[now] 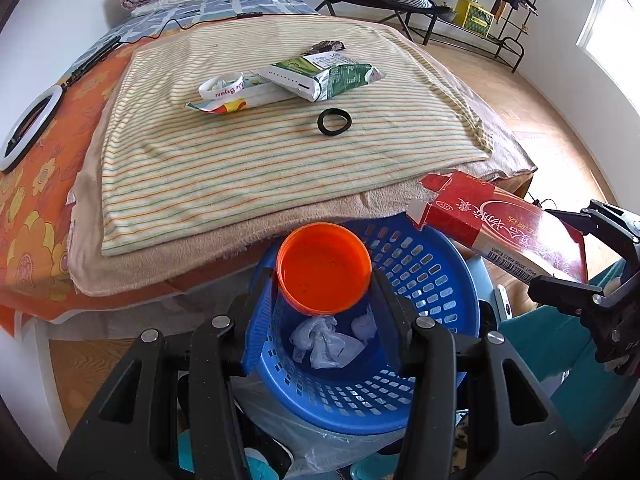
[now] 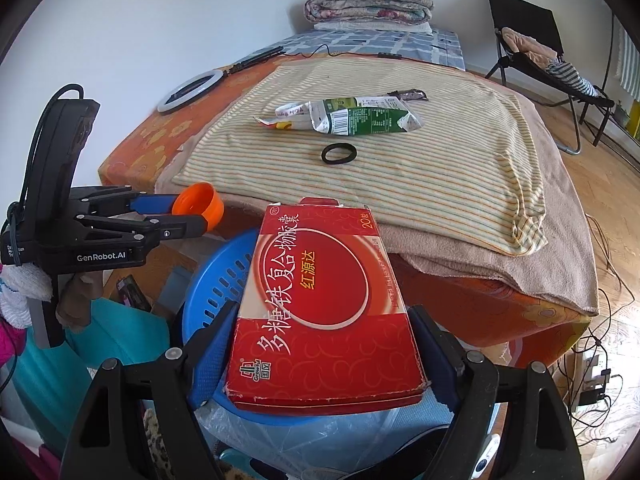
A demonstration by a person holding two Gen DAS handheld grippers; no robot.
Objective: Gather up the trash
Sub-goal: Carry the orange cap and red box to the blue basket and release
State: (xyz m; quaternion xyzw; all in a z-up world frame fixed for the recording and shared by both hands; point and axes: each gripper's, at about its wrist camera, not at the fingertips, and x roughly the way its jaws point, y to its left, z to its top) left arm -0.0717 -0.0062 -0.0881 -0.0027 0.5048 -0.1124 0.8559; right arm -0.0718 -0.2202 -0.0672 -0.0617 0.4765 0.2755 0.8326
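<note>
Left gripper point(image 1: 326, 300) jaws hold orange cap point(image 1: 325, 268) directly over blue basket point(image 1: 424, 408); right gripper point(image 2: 326, 360) jaws clamp red box point(image 2: 320, 304), long axis forward, above basket rim.

orange cap point(image 1: 324, 268): smooth plastic, slight sheen.
red box point(image 2: 326, 316): glossy printed cardboard, edges frayed white.
blue basket point(image 1: 420, 264): perforated hard plastic, smooth.
crumpled wads point(image 1: 324, 340): thin white tissue or film; cannot tell which.
striped cover point(image 1: 260, 148): soft matt cloth.
tan blanket point(image 2: 560, 248): fuzzy matt cloth.
green pack point(image 2: 360, 120): creased glossy foil-like wrapper.
floor point(image 1: 540, 120): smooth wood, light sheen.
left gripper point(image 1: 324, 284): matt black plastic, metal pins.
</note>
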